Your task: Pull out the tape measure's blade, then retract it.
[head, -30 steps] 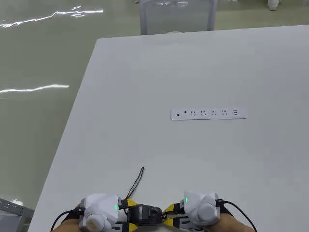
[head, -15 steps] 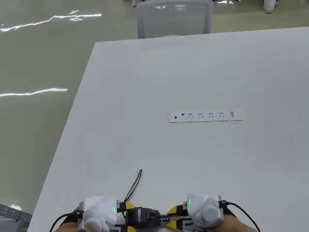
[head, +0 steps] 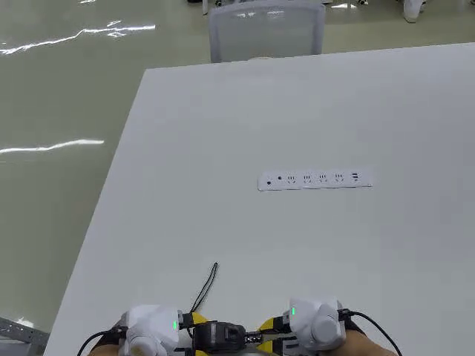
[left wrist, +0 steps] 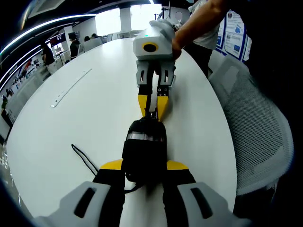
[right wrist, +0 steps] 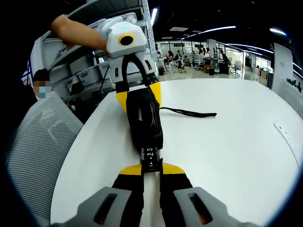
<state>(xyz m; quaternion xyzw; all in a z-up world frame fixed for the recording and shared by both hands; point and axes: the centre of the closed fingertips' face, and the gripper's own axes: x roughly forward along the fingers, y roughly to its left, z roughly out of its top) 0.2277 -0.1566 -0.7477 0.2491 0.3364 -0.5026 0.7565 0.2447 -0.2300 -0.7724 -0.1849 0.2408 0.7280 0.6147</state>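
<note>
Just at the table's (head: 297,111) near edge, the left gripper (left wrist: 144,166) clamps the tape measure (left wrist: 144,149) by its black body, while the right gripper (right wrist: 150,169) pinches the tip of the blade (right wrist: 149,156). A short stretch of blade shows between them, so the pull-out looks barely begun, though that is uncertain. Next comes a straight draw by the right gripper, with the left holding firm.

Your tape measure (left wrist: 144,151) has a matt black plastic case with a shinier band. Its strap (right wrist: 189,113) looks like woven cord. The table (head: 223,148) is smooth, matt white; at 12 o'clock the chair (head: 266,30) is mesh, and the floor (head: 59,89) at 10 o'clock gleams.
</note>
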